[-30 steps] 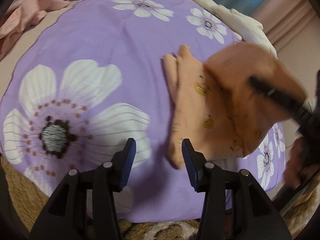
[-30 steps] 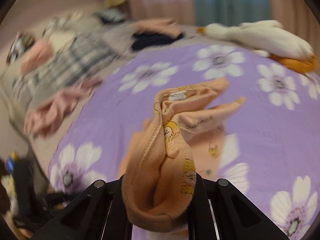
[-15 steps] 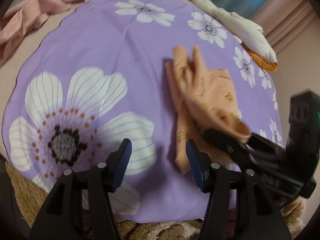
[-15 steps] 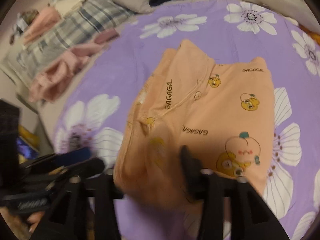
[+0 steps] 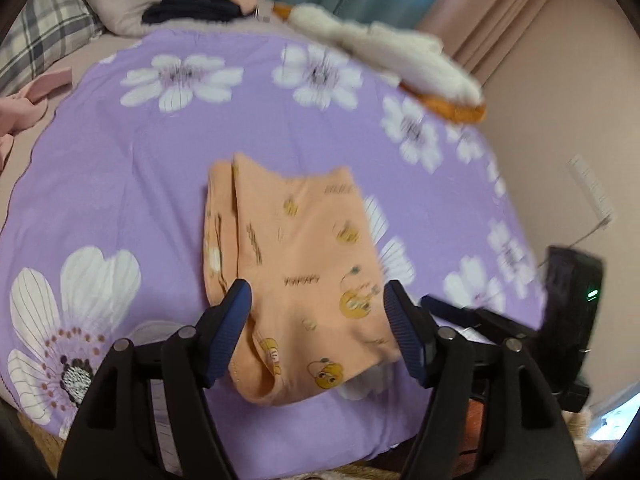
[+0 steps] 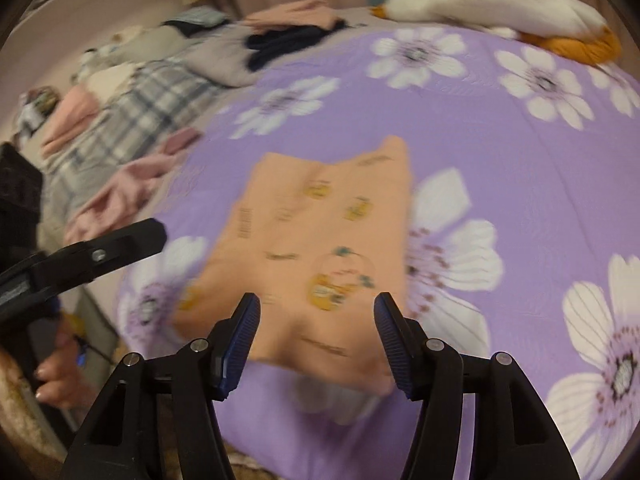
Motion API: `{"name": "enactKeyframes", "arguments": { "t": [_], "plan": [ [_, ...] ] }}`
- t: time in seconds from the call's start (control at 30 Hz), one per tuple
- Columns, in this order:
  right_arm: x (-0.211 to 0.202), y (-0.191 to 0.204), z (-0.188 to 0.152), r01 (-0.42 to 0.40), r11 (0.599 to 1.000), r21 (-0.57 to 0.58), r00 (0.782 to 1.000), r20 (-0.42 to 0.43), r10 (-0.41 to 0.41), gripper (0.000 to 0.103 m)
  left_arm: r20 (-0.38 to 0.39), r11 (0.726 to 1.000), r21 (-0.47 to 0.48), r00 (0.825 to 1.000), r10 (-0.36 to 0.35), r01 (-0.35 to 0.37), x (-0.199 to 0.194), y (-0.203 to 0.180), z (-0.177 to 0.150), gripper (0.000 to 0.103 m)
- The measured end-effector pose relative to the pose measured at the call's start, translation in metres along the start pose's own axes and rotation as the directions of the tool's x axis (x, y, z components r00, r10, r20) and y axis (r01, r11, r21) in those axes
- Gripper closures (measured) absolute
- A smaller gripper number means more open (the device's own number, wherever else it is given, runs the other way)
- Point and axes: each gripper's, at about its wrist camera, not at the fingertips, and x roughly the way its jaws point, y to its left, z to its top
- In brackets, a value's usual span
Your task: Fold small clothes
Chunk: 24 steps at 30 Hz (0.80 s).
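Observation:
A small orange garment (image 5: 300, 256) with cartoon prints lies folded flat on the purple flowered bedspread (image 5: 160, 152). It also shows in the right wrist view (image 6: 316, 248). My left gripper (image 5: 320, 332) is open and empty, its jaws spread just above the garment's near edge. My right gripper (image 6: 316, 340) is open and empty, just short of the garment's near edge. The right gripper shows at the right of the left wrist view (image 5: 520, 328), and the left gripper at the left of the right wrist view (image 6: 92, 256).
A white and orange plush goose (image 5: 400, 60) lies at the far edge of the bed. Pink clothes (image 6: 120, 196), a plaid blanket (image 6: 132, 116) and dark clothes (image 5: 192, 10) lie at the far left. A wall (image 5: 560, 152) stands to the right.
My right gripper laid the lifted half of the garment down over the rest, let go, opened and drew back. My left gripper moved right, over the garment's near edge.

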Motion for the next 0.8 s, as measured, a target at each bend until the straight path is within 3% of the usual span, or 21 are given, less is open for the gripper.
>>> {"name": "enactKeyframes", "arguments": {
  "t": [0.1,0.23,0.33,0.5,0.53,0.6,0.7,0.8],
  "plan": [
    [0.013,-0.007,-0.005,0.037,0.999,0.02,0.999,-0.037,-0.036,0.044,-0.083,0.999,0.013,0.995,0.052,-0.051,0.03,0.005,-0.015,0.049],
    [0.028,-0.013,-0.013,0.042,0.998,0.043,0.995,-0.094,-0.038,0.044,-0.193,0.991,-0.025,0.973,0.127,-0.134,0.06,0.025,-0.041,0.051],
    [0.035,-0.012,-0.019,0.05,0.998,0.035,0.992,-0.121,-0.046,0.044,-0.159,0.992,-0.02,0.98,0.122,-0.126,0.058,0.034,-0.053,0.047],
    [0.036,-0.013,-0.022,0.045,0.998,0.04,0.991,-0.128,-0.039,0.044,-0.17,0.993,-0.075,0.982,0.079,-0.092,0.045,0.041,-0.049,0.049],
    [0.033,-0.014,-0.02,0.037,0.998,0.044,0.992,-0.12,-0.032,0.044,-0.163,0.992,-0.086,0.984,0.072,-0.087,0.041,0.042,-0.045,0.047],
    [0.031,-0.017,-0.017,0.033,0.998,0.049,0.994,-0.103,-0.027,0.044,-0.109,0.99,-0.09,0.989,0.099,-0.109,0.031,0.044,-0.035,0.017],
    [0.034,-0.022,-0.009,0.049,0.997,0.068,0.995,-0.093,-0.042,0.044,-0.025,0.985,-0.087,0.989,0.148,-0.149,0.027,0.048,-0.02,0.014],
    [0.045,-0.027,0.003,0.01,0.995,0.1,0.996,-0.095,-0.001,0.043,-0.052,0.99,-0.109,0.995,0.085,-0.091,0.041,0.054,-0.009,0.014]
  ]
}}
